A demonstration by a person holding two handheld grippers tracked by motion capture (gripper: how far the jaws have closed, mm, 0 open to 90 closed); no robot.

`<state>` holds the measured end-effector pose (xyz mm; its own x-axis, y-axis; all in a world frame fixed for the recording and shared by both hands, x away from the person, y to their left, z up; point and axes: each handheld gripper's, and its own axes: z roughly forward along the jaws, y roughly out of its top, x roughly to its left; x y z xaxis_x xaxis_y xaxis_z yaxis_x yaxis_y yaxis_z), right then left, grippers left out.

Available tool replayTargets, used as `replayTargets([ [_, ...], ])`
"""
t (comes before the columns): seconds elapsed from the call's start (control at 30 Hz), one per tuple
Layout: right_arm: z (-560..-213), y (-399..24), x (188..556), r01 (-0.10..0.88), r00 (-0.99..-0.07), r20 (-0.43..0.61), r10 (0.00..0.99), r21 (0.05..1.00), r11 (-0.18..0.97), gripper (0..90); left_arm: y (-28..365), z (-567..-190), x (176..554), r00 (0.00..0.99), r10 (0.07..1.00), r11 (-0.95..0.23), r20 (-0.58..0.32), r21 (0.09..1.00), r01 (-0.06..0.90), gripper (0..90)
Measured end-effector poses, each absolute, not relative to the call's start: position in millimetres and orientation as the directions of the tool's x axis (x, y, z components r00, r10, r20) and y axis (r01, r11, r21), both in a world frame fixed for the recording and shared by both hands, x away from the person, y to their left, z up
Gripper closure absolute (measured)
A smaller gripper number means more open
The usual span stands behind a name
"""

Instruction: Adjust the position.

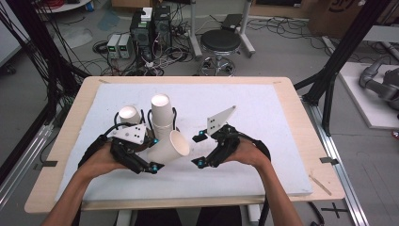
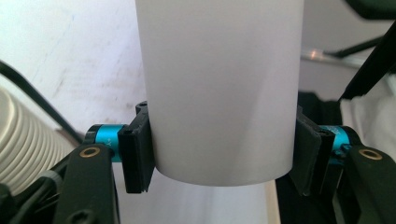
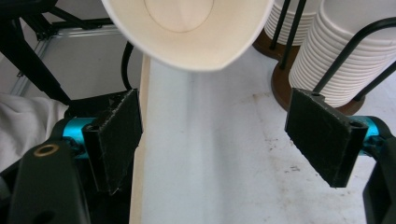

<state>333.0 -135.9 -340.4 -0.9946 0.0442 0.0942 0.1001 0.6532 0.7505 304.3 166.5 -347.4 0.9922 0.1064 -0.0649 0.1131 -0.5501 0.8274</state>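
1. Paper cup lies tilted just below the centre of the high view, its open mouth turned toward the right of the frame and its base toward the left gripper.
2. In the left gripper view the paper cup fills the middle of the frame, and both black pads press on its lower wall, so that gripper is clamped on it.
3. Right gripper sits just right of the cup's mouth in the high view, apart from it, its jaws spread with nothing between them.
4. In the right gripper view the cup's rim hangs at the top centre, above the gap between the two pads.
5. Behind the held cup, at centre-left of the high view, two stacks of cups stand in black wire holders.
6. Everything rests on a white board over a wooden table.
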Motion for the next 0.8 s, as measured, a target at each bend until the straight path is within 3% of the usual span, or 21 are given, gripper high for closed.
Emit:
replayTargets([
  [0.8,-356,-135,331,0.129,-0.99,0.14,0.025,0.807,0.576,19.7,160,-372,306,0.986,0.106,-0.341,-0.129,0.927,0.158,35.6],
])
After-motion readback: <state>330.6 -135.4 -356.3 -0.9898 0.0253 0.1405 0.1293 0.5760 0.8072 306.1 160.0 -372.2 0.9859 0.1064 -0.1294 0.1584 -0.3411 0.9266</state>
